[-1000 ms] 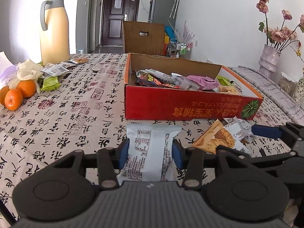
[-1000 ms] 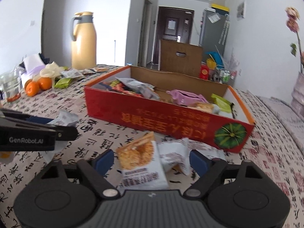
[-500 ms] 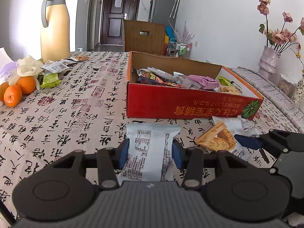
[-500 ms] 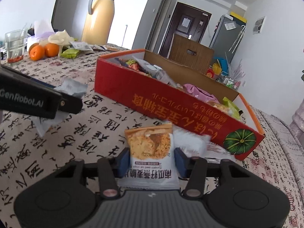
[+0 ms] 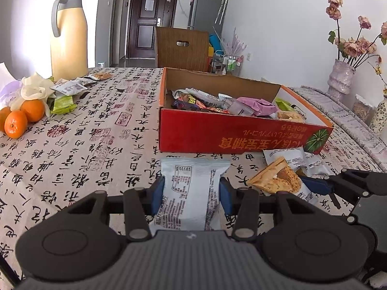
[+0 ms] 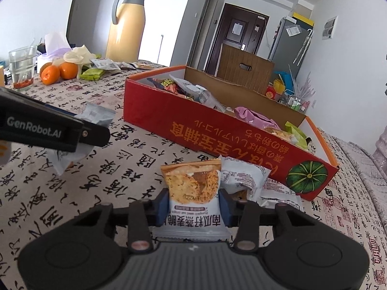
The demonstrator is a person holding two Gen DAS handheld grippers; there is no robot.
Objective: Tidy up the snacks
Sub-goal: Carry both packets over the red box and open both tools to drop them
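The right gripper (image 6: 192, 204) is closing its blue pads on an orange-and-white crinkly foil packet printed with a seed biscuit (image 6: 193, 188); the pads already meet the packet's sides, low on its body. This packet sits just in front of the long red cardboard box with an orange rim and a green pumpkin picture (image 6: 217, 130), near its pumpkin end. The left gripper (image 5: 191, 194) is clenched on a pale grey-white foil packet with black print on its back (image 5: 193, 188), which is also just in front of the red box, nearer its plain end.

The likeliest trouble is at the right grasp. The packet is air-filled and slick, and a squeeze taken so low could let it pivot or squirt out when lifted, since most of it stands beyond the pads. Touching it on the box side is a small heap of white printed wrappers (image 6: 244, 178); one of them may be nipped or dragged along, then fall short of the box.

Further out, the near wall of the red box stands between both packets and the inside, where the purple, green and dark wrappers lie. A low carry could catch a packet on the orange rim and knock it loose, or shove the light box across the cloth printed with black characters (image 6: 72, 188). Both grippers are near each other in front of the box, so moving together risks a bump.
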